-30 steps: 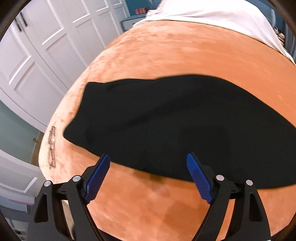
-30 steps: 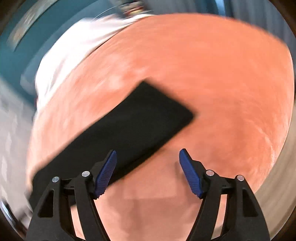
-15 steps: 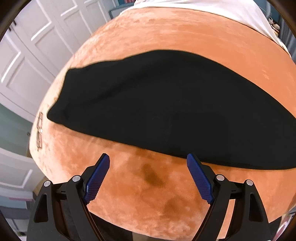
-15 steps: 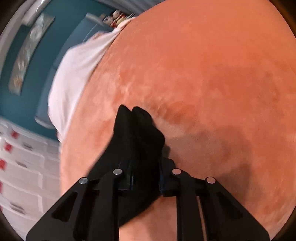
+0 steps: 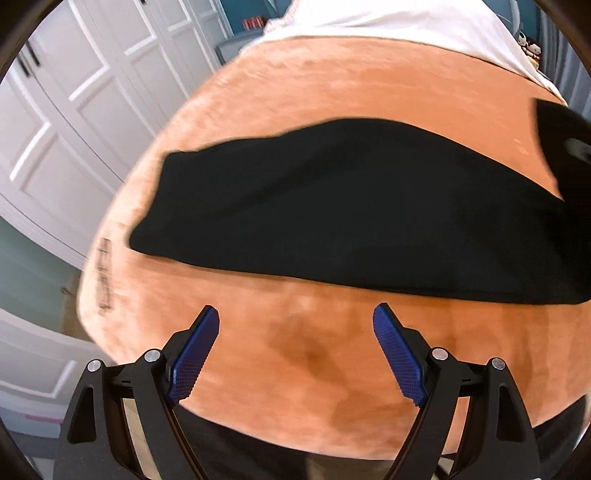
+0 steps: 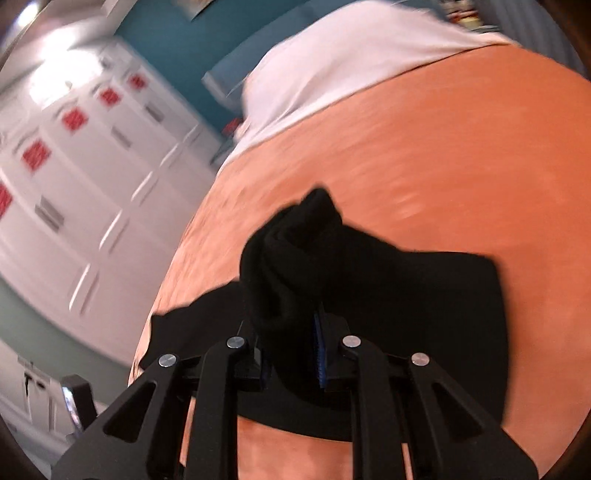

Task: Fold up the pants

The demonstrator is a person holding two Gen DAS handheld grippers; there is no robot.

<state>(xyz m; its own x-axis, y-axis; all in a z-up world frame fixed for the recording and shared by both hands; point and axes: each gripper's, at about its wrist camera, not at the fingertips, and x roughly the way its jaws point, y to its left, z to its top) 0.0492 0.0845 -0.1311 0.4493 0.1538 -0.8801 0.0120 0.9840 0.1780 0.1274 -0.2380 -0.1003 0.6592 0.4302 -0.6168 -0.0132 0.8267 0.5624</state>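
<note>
Black pants [image 5: 351,206] lie folded lengthwise across an orange blanket [image 5: 314,354] on a bed. My left gripper [image 5: 295,350] is open and empty, hovering over bare blanket just in front of the pants' near edge. My right gripper [image 6: 290,350] is shut on a bunched end of the pants [image 6: 295,258] and holds it lifted above the rest of the garment [image 6: 443,314]. Its black body shows at the right edge of the left wrist view [image 5: 565,144].
A white sheet [image 5: 388,18] covers the far end of the bed. White wardrobe doors [image 5: 74,110] stand to the left. White drawers with red labels [image 6: 74,147] line a wall beyond the bed's left edge. The blanket drops off at the near edge [image 5: 258,424].
My right gripper closed on the pants' end and has lifted and carried it back over the garment. My left gripper stayed open and has drawn back slightly from the pants.
</note>
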